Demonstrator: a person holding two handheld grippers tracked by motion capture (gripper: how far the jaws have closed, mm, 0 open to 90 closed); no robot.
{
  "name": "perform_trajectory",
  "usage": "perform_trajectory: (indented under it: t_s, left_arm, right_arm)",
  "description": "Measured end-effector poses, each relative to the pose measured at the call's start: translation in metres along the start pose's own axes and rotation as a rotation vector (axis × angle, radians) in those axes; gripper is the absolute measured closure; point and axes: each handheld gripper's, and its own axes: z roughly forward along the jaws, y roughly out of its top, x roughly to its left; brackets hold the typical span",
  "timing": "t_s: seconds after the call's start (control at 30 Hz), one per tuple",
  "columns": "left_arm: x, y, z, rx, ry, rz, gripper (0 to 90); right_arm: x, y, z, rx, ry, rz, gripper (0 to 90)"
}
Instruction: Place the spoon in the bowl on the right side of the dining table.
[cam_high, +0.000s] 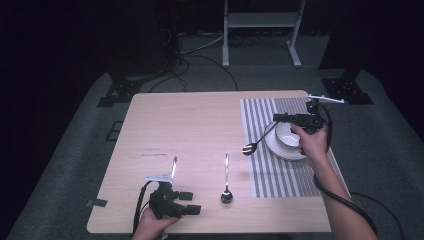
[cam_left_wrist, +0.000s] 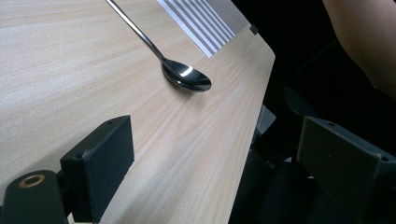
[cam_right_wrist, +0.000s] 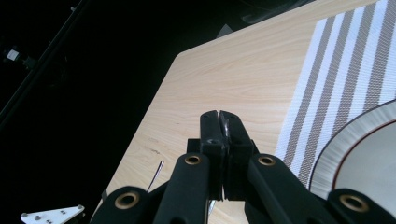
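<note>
High view, right gripper (cam_high: 276, 118): held at the far right over the striped placemat (cam_high: 262, 175); jaws clamped on the handle of a fork (cam_high: 256, 142), whose tines hung low toward the left edge of the placemat.
High view, plate (cam_high: 274, 147): white, on the placemat, with a bowl (cam_high: 285, 135) on it, just right of the fork.
High view, left gripper (cam_high: 192, 202): at the near left edge of the table (cam_high: 190, 125), jaws apart, holding nothing.
High view, spoon (cam_high: 226, 181): flat on bare wood, bowl end toward the near edge, just right of the left gripper.
Left gripper view, jaws: wide, empty; the spoon (cam_left_wrist: 184, 74) lay ahead, apart from both pads.
Right gripper view, jaws: pressed narrow on a thin metal strip, judged to be the fork handle; plate rim (cam_right_wrist: 336, 154) at right.
Risk: the grip sat at the handle's far end, so the fork could pivot or slip and strike the plate.
Risk: a steep left approach could skid the spoon off the near edge.
</note>
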Motion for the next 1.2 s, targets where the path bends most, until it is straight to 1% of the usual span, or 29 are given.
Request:
perform_trajectory:
  t_s: [0.53,0.63,0.7,0.83,1.1,1.2]
  left_arm:
    - [0.000,0.000,0.000,0.002,-0.003,0.006,9.5]
    - [0.000,0.000,0.000,0.002,-0.003,0.003,9.5]
    - [0.000,0.000,0.000,-0.004,-0.013,-0.002,9.5]
    - [0.000,0.000,0.000,-0.007,-0.018,-0.001,9.5]
    - [0.000,0.000,-0.001,-0.010,-0.016,-0.001,9.5]
    - [0.000,0.000,-0.001,-0.010,-0.015,-0.003,9.5]
  right_arm:
    - [-0.014,0.002,-0.018,-0.043,-0.032,0.031,88.5]
    - [-0.017,0.003,-0.021,-0.048,-0.039,0.033,88.6]
    - [-0.018,0.003,-0.024,-0.055,-0.043,0.036,88.6]
    - [-0.021,0.004,-0.029,-0.067,-0.055,0.043,88.5]
    - [-0.028,0.005,-0.039,-0.090,-0.079,0.055,88.5]
    - [-0.031,0.006,-0.044,-0.106,-0.080,0.068,88.5]
